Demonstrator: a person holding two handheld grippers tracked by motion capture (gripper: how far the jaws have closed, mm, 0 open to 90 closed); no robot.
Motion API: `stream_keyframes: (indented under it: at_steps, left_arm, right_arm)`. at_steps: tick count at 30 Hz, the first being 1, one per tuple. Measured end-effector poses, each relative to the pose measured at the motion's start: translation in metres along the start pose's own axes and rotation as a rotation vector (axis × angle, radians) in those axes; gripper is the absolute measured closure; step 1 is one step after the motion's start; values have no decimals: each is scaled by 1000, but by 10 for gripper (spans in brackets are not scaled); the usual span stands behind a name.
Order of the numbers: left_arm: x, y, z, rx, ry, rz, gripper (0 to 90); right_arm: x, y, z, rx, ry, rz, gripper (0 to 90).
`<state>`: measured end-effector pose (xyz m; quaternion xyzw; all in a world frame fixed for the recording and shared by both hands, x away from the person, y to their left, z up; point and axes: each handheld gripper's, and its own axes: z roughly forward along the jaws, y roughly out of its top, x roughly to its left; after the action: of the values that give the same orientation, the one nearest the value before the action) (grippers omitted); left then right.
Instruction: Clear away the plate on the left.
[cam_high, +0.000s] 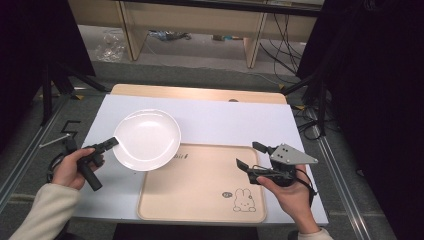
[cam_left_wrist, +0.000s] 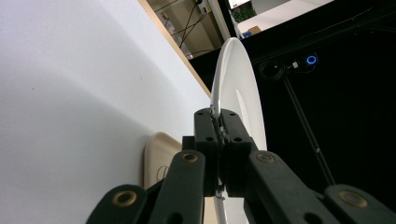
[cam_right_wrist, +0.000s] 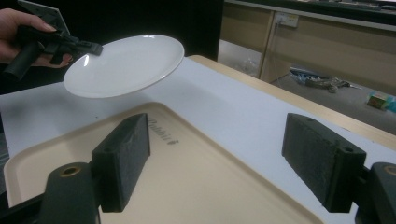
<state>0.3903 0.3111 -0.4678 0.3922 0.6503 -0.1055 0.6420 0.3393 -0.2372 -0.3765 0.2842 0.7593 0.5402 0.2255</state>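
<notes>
In the left gripper view, the round white ceramic plate (cam_left_wrist: 236, 93) is seen edge-on, its lower rim hidden behind the black jaws. The beige plastic tray (cam_left_wrist: 161, 156) is mostly covered there; its small print is perhaps lettering.

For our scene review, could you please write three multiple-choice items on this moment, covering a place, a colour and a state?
1. Where is the plate?
A. held above the table, by the tray
B. flat on the tray
C. on the floor

2. What colour is the plate?
A. blue
B. white
C. black

3. How do the right gripper jaws stand?
A. shut on the plate
B. shut on the tray
C. open, holding nothing

Answers: 1 A, the left gripper clamps its rim and it hangs in the air; 2 B, it is plain white in each view; 3 C, the pads stand apart over the tray.
</notes>
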Motion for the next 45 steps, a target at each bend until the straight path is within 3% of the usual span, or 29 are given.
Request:
stream_keyframes:
  at_steps: [24,26,31,38,39,45]
  left_arm:
    - [-6,-8,9,35,-1,15,867]
    - [-6,-10,10,39,-3,11,867]
    - [-7,-11,11,44,-7,17,867]
    - [-9,-13,13,59,-2,17,867]
    - [-9,-14,14,60,-3,18,867]
    - [-10,-17,17,69,-8,15,867]
  right_arm:
    - [0,0,1,-15,5,7,246]
    - [1,0,0,-17,-15,3,246]
    - [-1,2,-2,-14,-14,-19,246]
    - [0,1,-1,-21,1,4,246]
    - [-2,2,-2,-20,-16,-18,246]
    - [-1,1,-1,-22,-22,-18,246]
